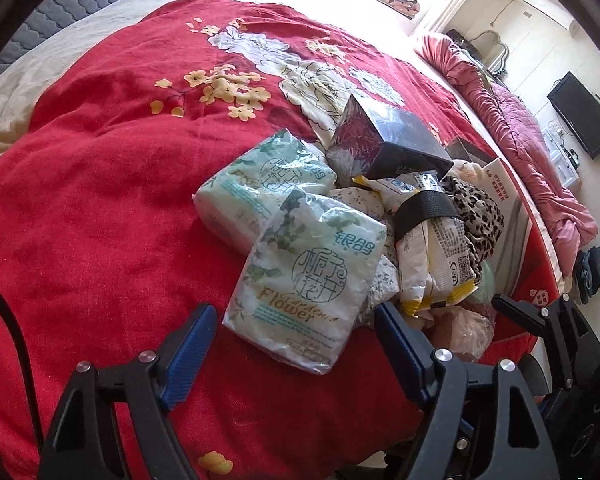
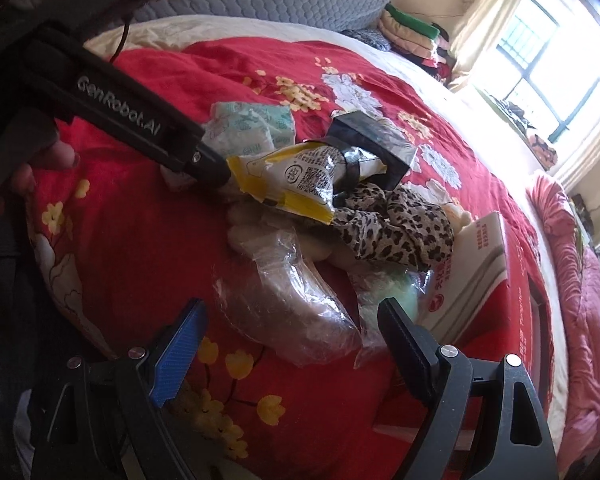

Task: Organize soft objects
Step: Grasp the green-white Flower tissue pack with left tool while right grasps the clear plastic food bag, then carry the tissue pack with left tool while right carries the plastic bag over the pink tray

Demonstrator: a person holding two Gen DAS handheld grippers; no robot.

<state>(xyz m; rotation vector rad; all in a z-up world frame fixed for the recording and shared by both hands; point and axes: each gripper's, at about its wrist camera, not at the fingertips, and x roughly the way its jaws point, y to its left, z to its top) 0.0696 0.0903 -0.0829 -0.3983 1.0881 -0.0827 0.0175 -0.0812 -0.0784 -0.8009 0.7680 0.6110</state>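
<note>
A pile of soft goods lies on a red floral quilt (image 1: 100,200). In the left wrist view a tissue pack printed "Gardenia Flower" (image 1: 308,272) lies between the blue-padded fingers of my left gripper (image 1: 296,332). The pads stand just off its sides, so the gripper is open. A second tissue pack (image 1: 260,176) lies behind it. In the right wrist view my right gripper (image 2: 292,320) is open around a clear plastic bag with something pinkish inside (image 2: 296,304), and the pads do not touch it. A yellow-and-white pack bundle with a black band (image 2: 292,176) and a leopard-print cloth (image 2: 396,224) lie beyond.
A black box (image 1: 384,140) rests on top of the pile. A red-and-white carton (image 2: 480,272) stands at the bed's right edge, with a pale green item (image 2: 400,288) beside it. A pink quilt (image 1: 520,132) lies bunched at the right. A hand (image 2: 40,160) holds the left tool.
</note>
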